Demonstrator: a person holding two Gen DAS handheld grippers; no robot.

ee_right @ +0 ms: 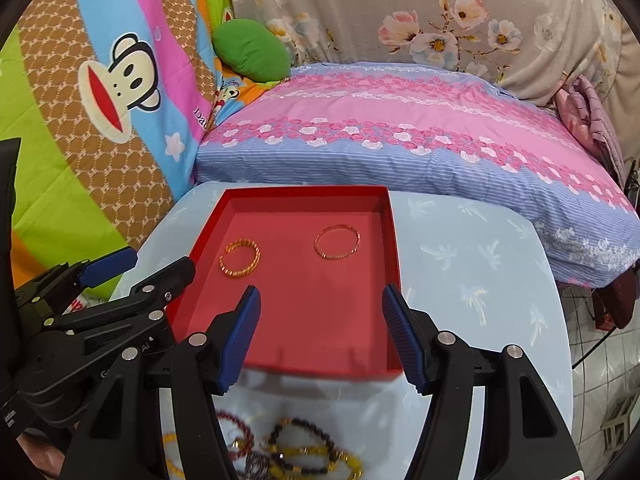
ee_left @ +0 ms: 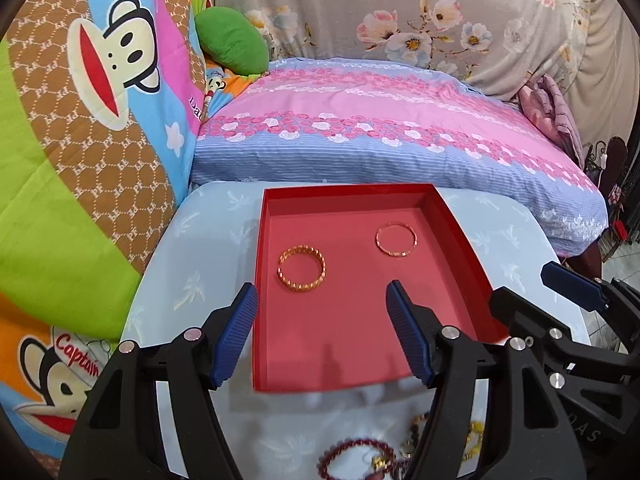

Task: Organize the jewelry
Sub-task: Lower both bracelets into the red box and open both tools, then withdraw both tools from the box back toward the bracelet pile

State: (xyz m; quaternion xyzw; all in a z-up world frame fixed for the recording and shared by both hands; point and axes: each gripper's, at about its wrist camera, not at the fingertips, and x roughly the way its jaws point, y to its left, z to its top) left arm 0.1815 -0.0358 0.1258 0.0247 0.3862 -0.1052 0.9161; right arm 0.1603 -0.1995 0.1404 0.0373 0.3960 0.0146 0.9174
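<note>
Two gold bangles (ee_left: 301, 268) (ee_left: 396, 239) lie in the red tray (ee_left: 344, 194), well apart. A heap of beaded bracelets (ee_right: 296, 452) waits on the table (ee_right: 480, 264) near its front edge. Left gripper (ee_left: 320, 332) and right gripper (ee_right: 320, 336): jaws wide, empty. Most of the tray floor is free; pillow (ee_left: 400, 120) just behind.

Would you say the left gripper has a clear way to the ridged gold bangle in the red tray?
Probably yes: the left gripper is open and empty, the ridged gold bangle lies flat just ahead, and nothing lies between them.
</note>
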